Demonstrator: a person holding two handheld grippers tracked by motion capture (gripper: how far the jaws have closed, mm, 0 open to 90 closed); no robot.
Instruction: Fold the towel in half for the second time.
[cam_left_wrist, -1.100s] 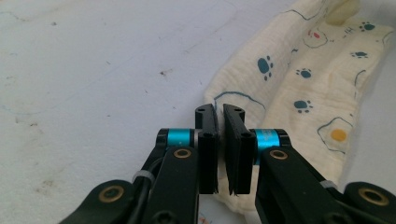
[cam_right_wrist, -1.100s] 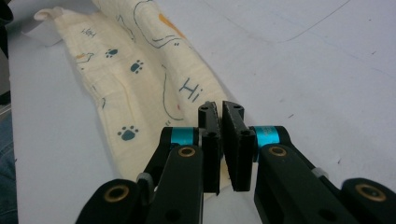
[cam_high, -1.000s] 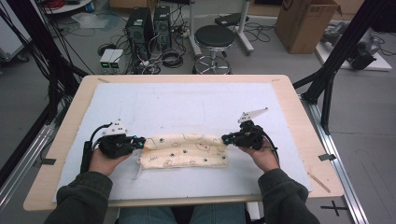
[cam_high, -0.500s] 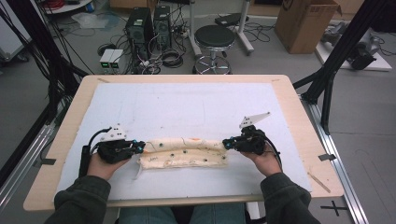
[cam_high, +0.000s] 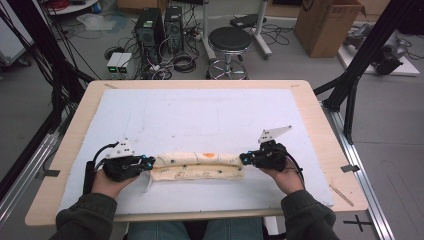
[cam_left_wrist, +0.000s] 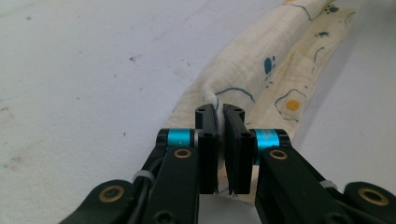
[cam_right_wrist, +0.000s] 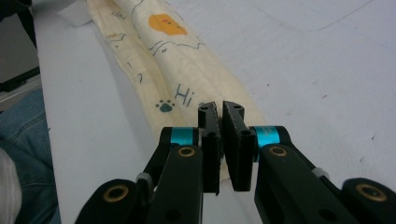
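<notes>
A cream cloth (cam_high: 200, 166) printed with paw marks and an orange spot lies as a long narrow folded strip near the table's front edge. My left gripper (cam_high: 150, 162) holds its left end, the jaws level and pointing right. In the left gripper view the gripper (cam_left_wrist: 220, 116) is shut with a fold of the cloth (cam_left_wrist: 252, 70) pinched between the pads. My right gripper (cam_high: 243, 159) holds the other end, pointing left. In the right gripper view the gripper (cam_right_wrist: 220, 112) is shut on the cloth's (cam_right_wrist: 187, 65) end, just past the word "Hi".
A white mat (cam_high: 215, 115) covers the wooden table (cam_high: 325, 115), with bare mat beyond the cloth. Black frame posts (cam_high: 350, 95) stand at both sides. On the floor behind are a stool (cam_high: 229, 40), computer towers (cam_high: 160, 25) and a cardboard box (cam_high: 325, 22).
Both grippers have drawn a little toward the near edge, still holding the cloth's ends. The cloth has gone from a wider band to a narrower folded strip.
</notes>
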